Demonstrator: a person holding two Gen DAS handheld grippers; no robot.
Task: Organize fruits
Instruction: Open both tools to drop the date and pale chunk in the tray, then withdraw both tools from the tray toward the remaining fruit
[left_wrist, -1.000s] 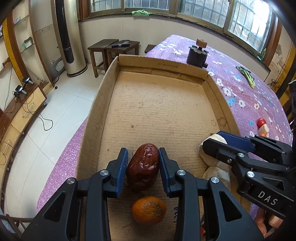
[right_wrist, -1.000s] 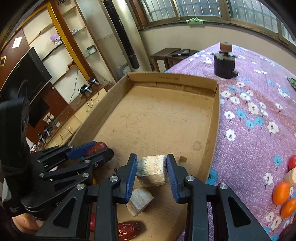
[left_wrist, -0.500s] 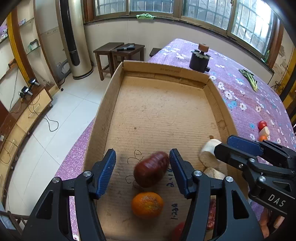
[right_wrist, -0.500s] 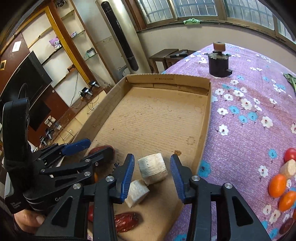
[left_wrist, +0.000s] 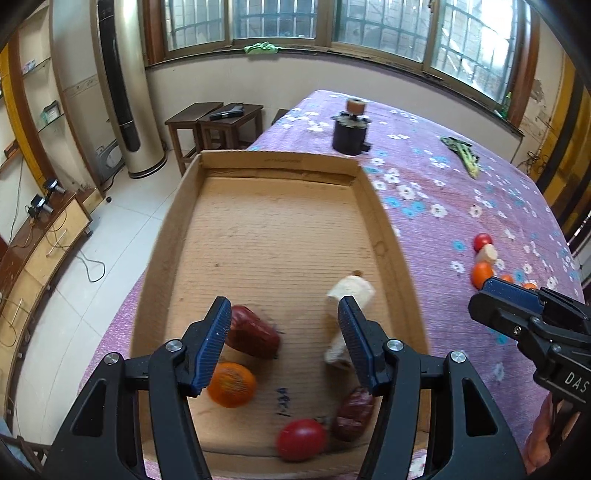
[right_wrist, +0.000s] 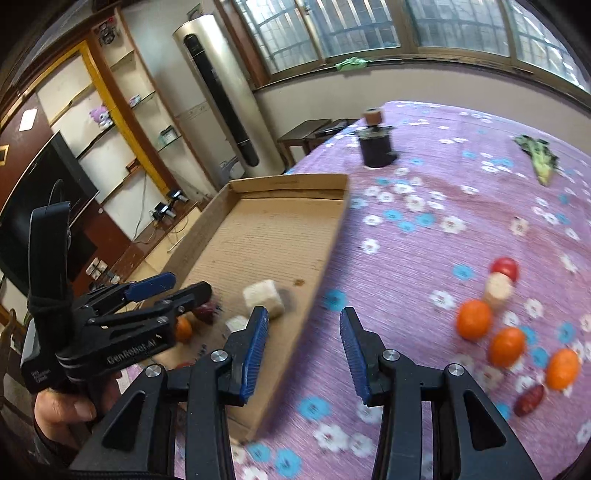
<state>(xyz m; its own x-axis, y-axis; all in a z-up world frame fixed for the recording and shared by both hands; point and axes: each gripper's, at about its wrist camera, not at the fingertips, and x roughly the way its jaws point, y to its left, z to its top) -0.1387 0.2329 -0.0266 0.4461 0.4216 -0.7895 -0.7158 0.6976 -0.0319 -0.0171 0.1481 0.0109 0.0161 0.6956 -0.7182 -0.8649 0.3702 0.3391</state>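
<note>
Both my grippers, left (left_wrist: 282, 339) and right (right_wrist: 301, 349), have fingers apart and empty, with the cardboard tray (left_wrist: 373, 206) holding six pieces (dates, orange, tomato, two pale chunks) while roughly seven loose fruits (right_wrist: 506, 345) wait on the purple tabletop (right_wrist: 424, 240) beside it, so about half done.

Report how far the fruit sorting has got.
Done: the cardboard box already holds two red dates, an orange, a tomato and two pale chunks. In hand: nothing; the left gripper and right gripper are both open and empty. Left: the oranges, tomato, pale chunk and date on the purple cloth.
</note>
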